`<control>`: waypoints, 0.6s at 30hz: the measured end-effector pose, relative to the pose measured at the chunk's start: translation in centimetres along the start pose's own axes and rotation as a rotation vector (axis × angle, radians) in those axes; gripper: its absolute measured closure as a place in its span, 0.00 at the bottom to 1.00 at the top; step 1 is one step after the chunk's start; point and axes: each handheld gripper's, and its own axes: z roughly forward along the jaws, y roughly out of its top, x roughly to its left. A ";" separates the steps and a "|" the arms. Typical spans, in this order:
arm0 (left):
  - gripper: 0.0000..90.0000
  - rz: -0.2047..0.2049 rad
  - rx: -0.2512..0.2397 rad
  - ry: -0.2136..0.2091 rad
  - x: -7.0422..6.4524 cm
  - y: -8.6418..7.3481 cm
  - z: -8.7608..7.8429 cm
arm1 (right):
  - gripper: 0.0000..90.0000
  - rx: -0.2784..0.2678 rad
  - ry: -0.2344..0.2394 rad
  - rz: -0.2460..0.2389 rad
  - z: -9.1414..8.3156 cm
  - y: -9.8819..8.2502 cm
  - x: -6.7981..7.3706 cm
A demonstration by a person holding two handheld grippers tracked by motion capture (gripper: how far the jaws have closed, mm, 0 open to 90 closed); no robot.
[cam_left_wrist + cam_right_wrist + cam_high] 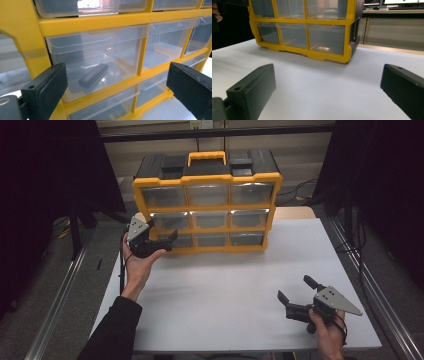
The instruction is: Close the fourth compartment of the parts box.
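The left claw [161,238] hangs released, jaws wide with nothing between them, right at the left column of a yellow drawer cabinet [206,210] standing at the back of the white counter [225,285]. Straight ahead of it, a clear drawer [96,62] holds a dark oblong bar [93,75] lying aslant on the drawer floor. The right claw [296,293], also spread and empty, rests well apart near the counter's front right.
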 end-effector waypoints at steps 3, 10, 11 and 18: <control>0.03 0.001 -0.003 -0.007 -0.1 -0.3 -0.3 | 0.00 0.000 -0.005 0.003 0.0 0.0 0.0; 0.03 -0.013 -0.024 -0.028 -0.5 -1.1 -1.2 | 0.00 0.000 -0.002 0.000 0.0 0.0 0.0; 0.03 -0.010 -0.020 -0.037 -0.5 -1.2 -1.4 | 0.00 0.000 -0.003 -0.001 0.0 0.0 0.0; 0.03 -0.003 -0.045 -0.030 -1.1 -1.7 -2.6 | 0.00 0.001 -0.004 -0.003 0.0 0.0 0.0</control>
